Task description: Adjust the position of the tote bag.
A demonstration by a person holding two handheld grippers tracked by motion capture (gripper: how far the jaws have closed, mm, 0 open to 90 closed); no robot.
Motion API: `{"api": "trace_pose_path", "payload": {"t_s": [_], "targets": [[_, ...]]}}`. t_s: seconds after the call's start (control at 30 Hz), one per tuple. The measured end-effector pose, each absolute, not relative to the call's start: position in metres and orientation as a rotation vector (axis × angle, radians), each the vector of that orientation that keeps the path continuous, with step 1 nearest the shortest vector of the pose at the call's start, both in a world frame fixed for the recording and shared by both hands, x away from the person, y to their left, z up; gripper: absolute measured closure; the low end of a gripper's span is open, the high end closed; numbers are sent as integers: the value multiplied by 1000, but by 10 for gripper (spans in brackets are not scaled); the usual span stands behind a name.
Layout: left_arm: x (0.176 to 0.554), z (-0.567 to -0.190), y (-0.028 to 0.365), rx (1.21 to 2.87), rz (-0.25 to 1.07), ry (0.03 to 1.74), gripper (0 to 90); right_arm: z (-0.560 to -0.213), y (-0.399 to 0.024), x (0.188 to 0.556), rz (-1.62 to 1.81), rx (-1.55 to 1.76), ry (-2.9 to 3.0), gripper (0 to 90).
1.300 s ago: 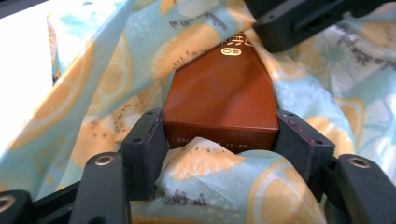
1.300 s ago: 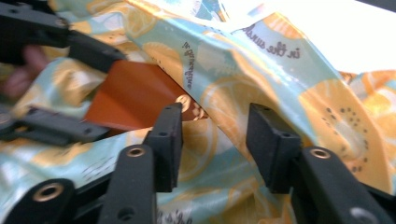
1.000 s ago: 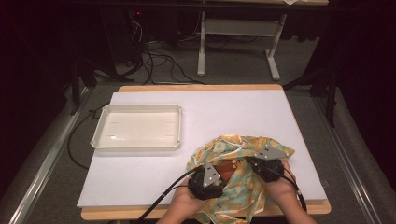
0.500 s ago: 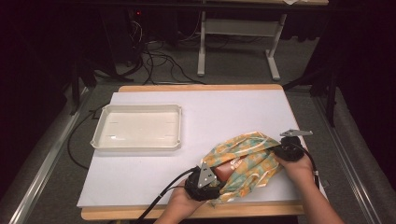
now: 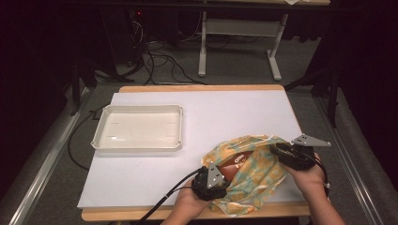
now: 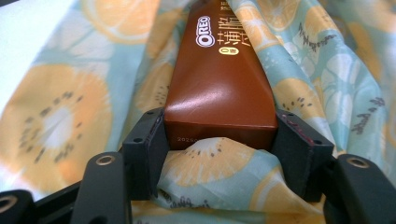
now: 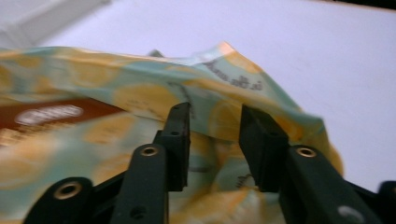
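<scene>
At the near edge of the desk [image 5: 155,183], the left claw [image 6: 219,140] is clamped on the end of a brown Oreo box [image 6: 219,88], its two pads pressing the box's sides. The box lies inside a fruit-print cloth bag [image 5: 256,171], which sits on the desk's right near corner. Just beyond, at the bag's right rim, the right claw [image 7: 212,135] has just been opening: its jaws stand apart with a fold of the bag's fabric between them, the pads not pressing on it. Both hands rest at the bag's two sides. Farther back on the left, well apart from the bag, a white tray [image 5: 101,138] lies on the desk.
</scene>
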State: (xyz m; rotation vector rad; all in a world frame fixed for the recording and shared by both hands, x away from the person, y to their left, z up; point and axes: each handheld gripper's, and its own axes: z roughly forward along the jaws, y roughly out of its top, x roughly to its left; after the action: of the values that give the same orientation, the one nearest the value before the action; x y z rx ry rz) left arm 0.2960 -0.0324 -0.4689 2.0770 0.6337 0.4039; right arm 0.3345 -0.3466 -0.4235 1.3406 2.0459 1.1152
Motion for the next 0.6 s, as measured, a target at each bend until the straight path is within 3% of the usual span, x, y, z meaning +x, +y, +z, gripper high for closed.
{"api": "trace_pose_path", "payload": {"t_s": [0.07,0.23,0.33,0.43,0.6], "targets": [[294,-469,-35,2081,417,637,397,-417,-331,329,1106,1289,2062,553],[286,-469,-40,2076,459,654,397,-423,-285,323,1017,1288,2057,220],[284,-469,-41,2072,473,653,397,-432,-270,328,963,1325,2034,171],[285,-470,-39,2066,448,671,397,-439,-268,334,916,1364,2033,246],[287,-470,-38,2067,434,671,398,-436,-284,333,930,1366,2051,692]]}}
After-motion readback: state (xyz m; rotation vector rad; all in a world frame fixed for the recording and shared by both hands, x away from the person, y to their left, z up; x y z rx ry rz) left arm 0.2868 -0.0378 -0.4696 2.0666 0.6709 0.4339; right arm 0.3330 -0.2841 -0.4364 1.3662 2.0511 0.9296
